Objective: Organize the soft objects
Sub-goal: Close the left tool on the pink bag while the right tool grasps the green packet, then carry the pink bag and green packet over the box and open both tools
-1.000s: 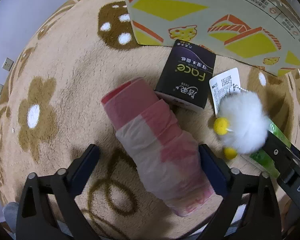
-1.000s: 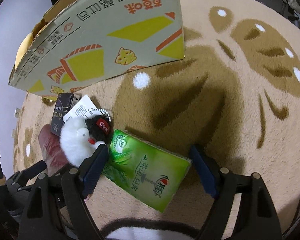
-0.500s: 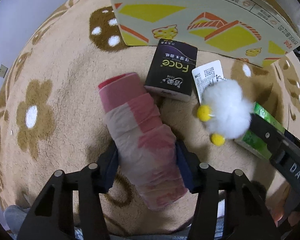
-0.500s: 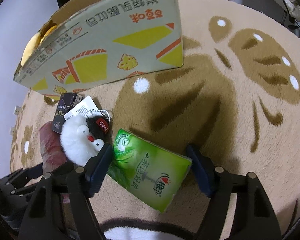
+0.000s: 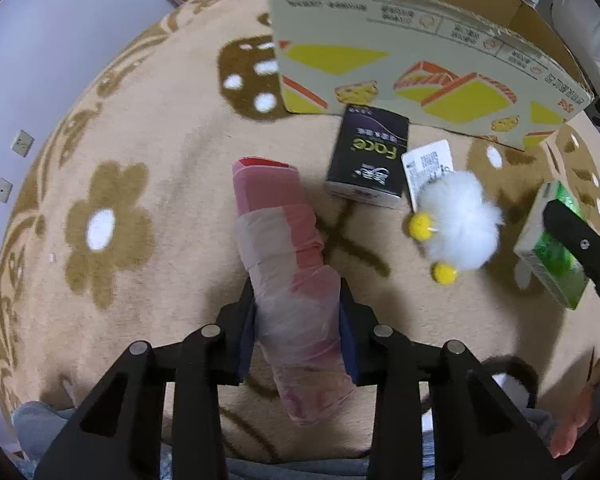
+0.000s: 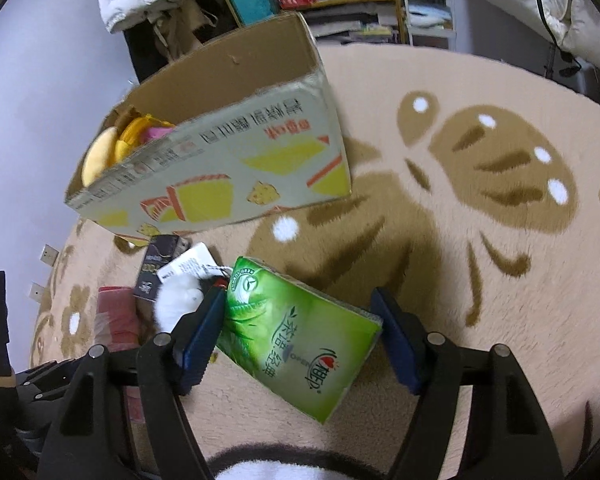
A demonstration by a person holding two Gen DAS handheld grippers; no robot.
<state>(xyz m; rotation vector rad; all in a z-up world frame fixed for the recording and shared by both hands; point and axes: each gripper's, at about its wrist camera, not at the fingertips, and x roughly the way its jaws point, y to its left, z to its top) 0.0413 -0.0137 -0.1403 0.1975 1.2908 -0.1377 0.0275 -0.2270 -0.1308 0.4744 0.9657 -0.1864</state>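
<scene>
Already the left gripper (image 5: 298,330) has just been closing and its 2 pads now pinch the near end of the roll (image 5: 288,276), whose long axis runs straight away toward the box (image 5: 420,68) beyond.

Right wrist: the right gripper (image 6: 300,340) holds the green pack (image 6: 300,340) slantwise between both pads, box (image 6: 228,176) ahead and leftward.

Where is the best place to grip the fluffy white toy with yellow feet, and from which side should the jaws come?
Probably the round fluffy body of the white toy, taken from above, jaws on its two sides. It lies free on the rug, and the body looks soft enough to squeeze. Avoid the paper tag and the small yellow feet.
</scene>
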